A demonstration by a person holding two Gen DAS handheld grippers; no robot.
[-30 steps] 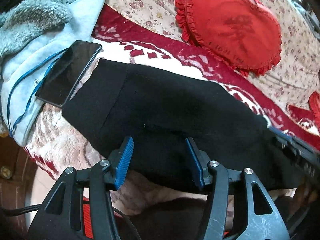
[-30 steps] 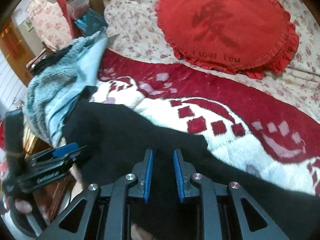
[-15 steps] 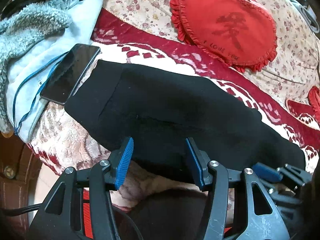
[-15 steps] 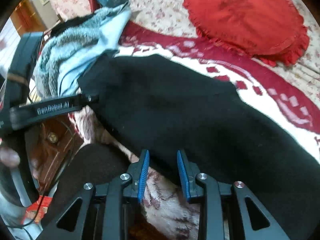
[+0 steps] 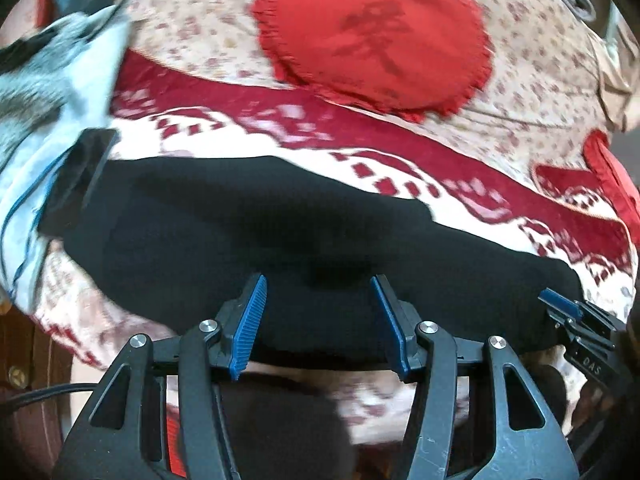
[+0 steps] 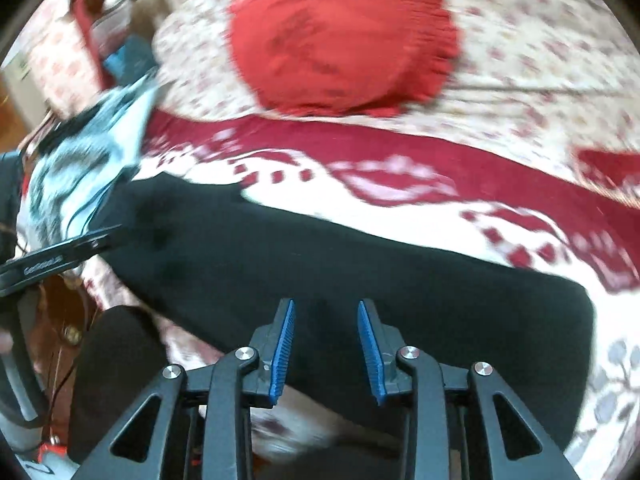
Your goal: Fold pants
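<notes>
The black pants [image 5: 280,232] lie flat in a long band across the red-and-white blanket [image 5: 360,160], and they also fill the middle of the right wrist view [image 6: 360,272]. My left gripper [image 5: 318,284] hovers over their near edge. Its jaws are opening and the blue pads [image 5: 250,320] press on nothing. My right gripper [image 6: 326,308] hangs over the near edge further along. Its jaws are also opening, with cloth showing behind the gap but not pinched. The right gripper [image 5: 560,304] shows at the pants' right end, the left gripper [image 6: 60,254] at their left end.
A red heart cushion [image 5: 372,36] lies on the floral bedspread behind the pants. A dark phone [image 5: 76,176] rests on a pale blue fleece garment [image 5: 48,80] by their left end. A second red cushion [image 5: 608,176] is at the right. Brown wood [image 5: 20,360] shows beyond the bed's edge.
Both grippers have slid sideways along the pants and both views are blurred. The right jaws, nearly together over the cloth before, now stand clearly apart. The left jaws have widened slightly.
</notes>
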